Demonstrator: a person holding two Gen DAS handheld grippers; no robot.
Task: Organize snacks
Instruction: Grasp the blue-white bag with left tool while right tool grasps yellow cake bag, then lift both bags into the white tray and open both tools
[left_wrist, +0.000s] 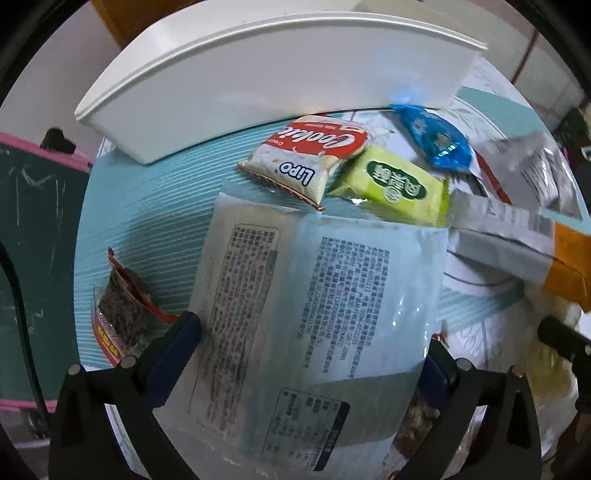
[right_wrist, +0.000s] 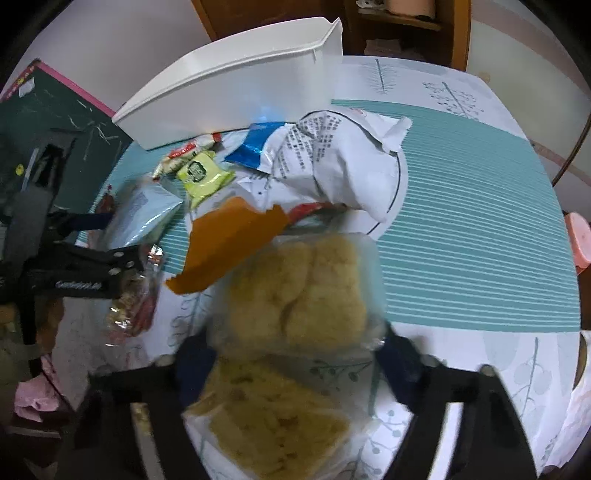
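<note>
Tools (left_wrist: 314, 350) (right_wrist: 295, 358) point steeply down, straddling snack packets.

Surface: round table (right_wrist: 461, 206) under a teal-striped, leaf-printed cloth.
Far side, ahead of both grippers: long white bin (left_wrist: 258, 81) standing on the cloth.
Just before the bin: red-and-white Lipo cookie pack (left_wrist: 306, 155), green pack (left_wrist: 399, 184), blue wrapper (left_wrist: 432, 136).
Between the left fingers: pale blue printed pouch (left_wrist: 314, 295), lying flat.
Left of the left gripper: small red-edged packet (left_wrist: 122, 314).
Between the right fingers: clear bag of yellow crackers (right_wrist: 295, 295).
Ahead of the right gripper: crumpled white printed bag (right_wrist: 340, 162).
</note>
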